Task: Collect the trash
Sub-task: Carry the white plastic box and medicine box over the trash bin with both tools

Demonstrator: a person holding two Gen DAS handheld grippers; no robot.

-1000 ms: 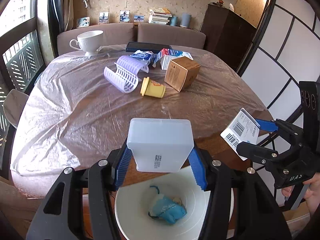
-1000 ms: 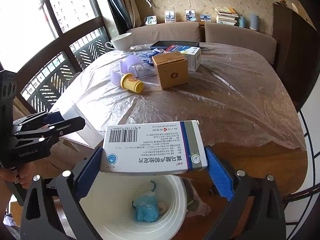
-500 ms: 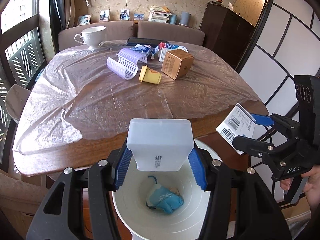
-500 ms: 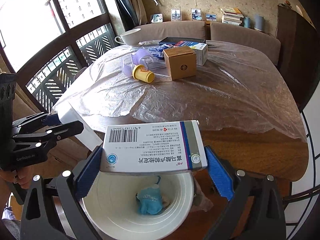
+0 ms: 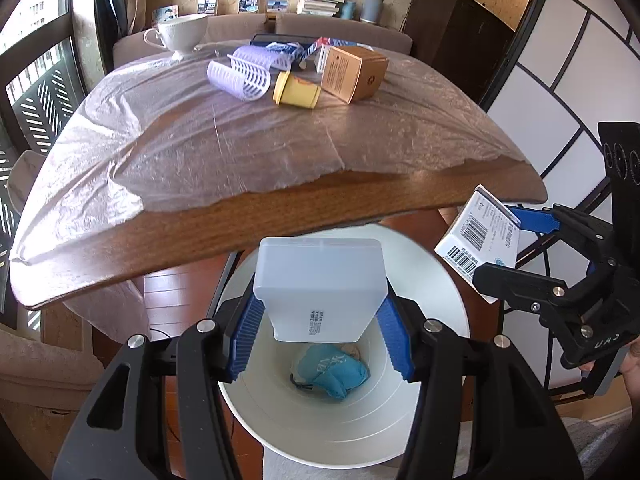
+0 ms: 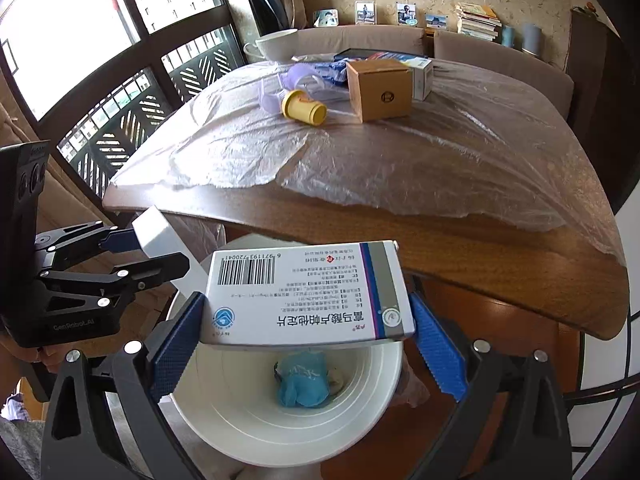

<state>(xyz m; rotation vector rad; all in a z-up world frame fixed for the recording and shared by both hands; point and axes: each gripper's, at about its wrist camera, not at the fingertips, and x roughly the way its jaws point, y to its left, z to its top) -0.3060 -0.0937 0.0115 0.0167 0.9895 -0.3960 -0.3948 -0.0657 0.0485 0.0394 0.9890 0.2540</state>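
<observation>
Two grippers hung over the white bin (image 5: 448, 288) — left gripper (image 5: 320, 336) clamping the translucent box (image 5: 320, 284), right gripper (image 6: 308, 344) the medicine carton (image 6: 308, 292) — I judged centering before release best.

Right gripper (image 6: 306, 336) clamps medicine box (image 6: 308, 292) above white bin (image 6: 280, 432); blue wrapper (image 6: 304, 380) inside bin.

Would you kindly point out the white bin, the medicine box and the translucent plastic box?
white bin (image 5: 436, 280), left wrist view, inner wall.
medicine box (image 6: 308, 300), right wrist view, printed face.
translucent plastic box (image 5: 320, 284), left wrist view, front face.
</observation>
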